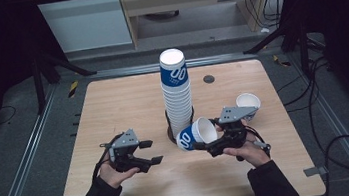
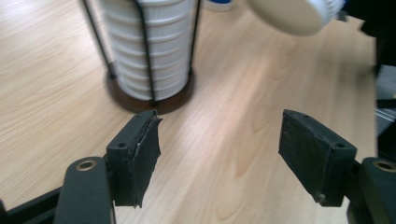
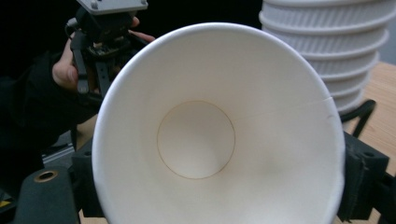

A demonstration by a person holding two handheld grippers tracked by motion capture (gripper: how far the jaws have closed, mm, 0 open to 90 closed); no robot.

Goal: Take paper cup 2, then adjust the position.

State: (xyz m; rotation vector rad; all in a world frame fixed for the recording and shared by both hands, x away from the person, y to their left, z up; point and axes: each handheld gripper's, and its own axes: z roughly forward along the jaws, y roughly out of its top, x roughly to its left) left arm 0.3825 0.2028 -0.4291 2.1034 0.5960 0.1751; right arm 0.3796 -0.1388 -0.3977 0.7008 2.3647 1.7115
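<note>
A tall stack of white-and-blue paper cups [image 1: 176, 90] stands in a wire holder [image 2: 150, 99] at the table's middle. My right gripper [image 1: 206, 137] is shut on a single paper cup [image 1: 190, 137], held on its side just right of the stack's foot with its bottom toward the left. In the right gripper view that cup [image 3: 219, 135] opens toward the camera, its rim pressed between the two black jaws of my right gripper [image 3: 224, 186]. My left gripper [image 1: 152, 151] hovers left of the holder, open, with bare wood between the jaws of the left gripper [image 2: 219, 154].
Another paper cup [image 1: 248, 101] lies on its side on the wooden table [image 1: 113, 105] behind my right hand. A dark round grommet [image 1: 209, 78] sits in the tabletop at the back. Metal rails and cables run along the floor on both sides.
</note>
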